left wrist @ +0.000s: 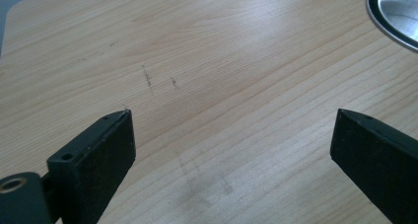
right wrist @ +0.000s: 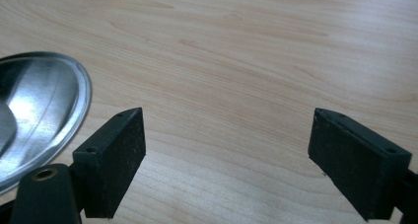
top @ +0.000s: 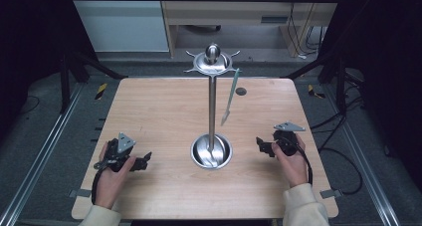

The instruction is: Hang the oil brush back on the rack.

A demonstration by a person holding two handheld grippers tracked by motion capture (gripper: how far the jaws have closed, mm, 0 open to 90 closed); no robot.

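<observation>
I hold both grippers, left (top: pixel 144 161) and right (top: pixel 260 144), jaws apart over bare table (top: pixel 149 111), flanking the stand (top: pixel 212 106) at centre, each well apart from its base.

The person's left hand (top: pixel 110 178) holds the black two-jaw left gripper (top: pixel 144 161) low at the near left, its jaws spread wide and pointing right. The right hand (top: pixel 293 164) holds the black two-jaw right gripper (top: pixel 260 145) at the near right, jaws likewise wide apart, pointing left. Cream sleeves (top: pixel 303 206) cover both forearms.
</observation>
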